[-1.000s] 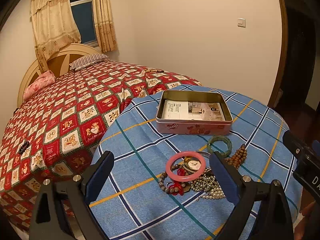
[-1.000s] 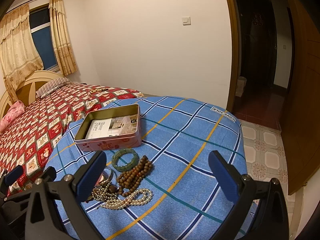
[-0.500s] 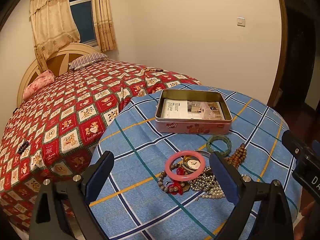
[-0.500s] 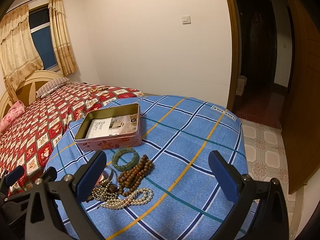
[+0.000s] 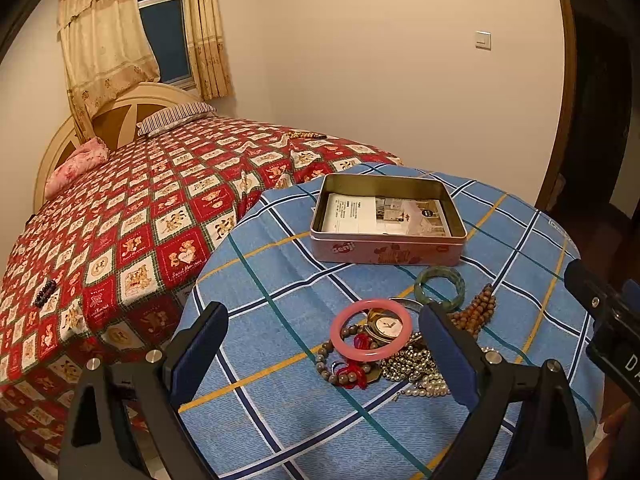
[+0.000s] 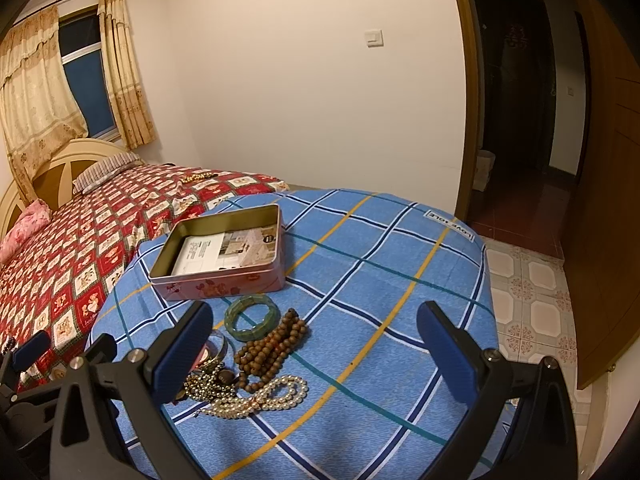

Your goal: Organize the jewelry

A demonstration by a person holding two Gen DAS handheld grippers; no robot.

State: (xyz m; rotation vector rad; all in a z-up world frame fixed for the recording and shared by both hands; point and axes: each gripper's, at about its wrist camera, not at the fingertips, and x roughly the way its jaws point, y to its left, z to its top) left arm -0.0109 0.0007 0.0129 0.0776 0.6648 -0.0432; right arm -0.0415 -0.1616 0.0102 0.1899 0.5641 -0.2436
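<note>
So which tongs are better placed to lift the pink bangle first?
Probably the left tongs: open, with the pink bangle lying between their tips. The right tongs sit further right, and the bangle is hidden there.

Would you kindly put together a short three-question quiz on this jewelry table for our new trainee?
1. True or false: the pink rectangular metal tin already holds jewelry.
2. Which piece lies closest to the tin? A) white pearl necklace B) green stone bangle C) pink round bangle
3. Fill in: the left gripper and the right gripper both have their jaws ____.

Key: 1. False: only a printed paper sheet lies inside it. 2. B. 3. Open, holding nothing.
</note>
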